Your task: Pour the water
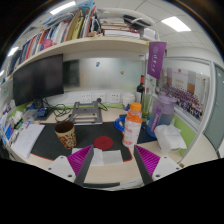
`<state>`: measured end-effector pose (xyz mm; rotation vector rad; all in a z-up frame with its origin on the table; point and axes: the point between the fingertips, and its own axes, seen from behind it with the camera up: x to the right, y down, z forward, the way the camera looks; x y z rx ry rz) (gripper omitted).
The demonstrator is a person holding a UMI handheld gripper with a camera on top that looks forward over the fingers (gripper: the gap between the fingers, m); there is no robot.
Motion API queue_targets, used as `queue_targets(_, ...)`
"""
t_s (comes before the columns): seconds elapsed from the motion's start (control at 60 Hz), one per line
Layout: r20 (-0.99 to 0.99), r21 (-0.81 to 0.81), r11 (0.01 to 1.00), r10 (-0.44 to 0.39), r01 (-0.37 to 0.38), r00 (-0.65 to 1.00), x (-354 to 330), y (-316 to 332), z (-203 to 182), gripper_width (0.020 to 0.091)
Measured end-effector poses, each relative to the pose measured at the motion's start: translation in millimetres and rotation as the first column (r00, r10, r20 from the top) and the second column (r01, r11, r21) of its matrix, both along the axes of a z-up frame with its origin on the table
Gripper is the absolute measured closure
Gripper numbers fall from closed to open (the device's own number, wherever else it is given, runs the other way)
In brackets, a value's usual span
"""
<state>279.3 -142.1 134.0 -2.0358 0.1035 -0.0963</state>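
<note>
Gripper (107, 163) held level above the desk (40, 140), fingers spread apart, nothing between them. Red coaster (104, 144) lay just ahead on bare desk. Clear bottle with orange cap (131, 127) stood beyond the right finger; patterned cup (66, 133) beyond the left. Contents of either indiscernible. Monitor (38, 78) behind the cup.

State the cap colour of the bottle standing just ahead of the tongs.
Orange: the bottle has an orange cap, seen clearly in the gripper view.
</note>
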Motion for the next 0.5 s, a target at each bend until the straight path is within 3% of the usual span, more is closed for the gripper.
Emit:
queue_targets(0.233, 0.015, 0.042, 0.997, 0.071, -0.072, 0.997, 77.0, 71.8, -36.8, 0.0271)
queue_targets(0.5, 0.030, 0.140, 0.984, 0.108, -0.111, 0.994, 94.4, 148.3, -51.1, 0.0265)
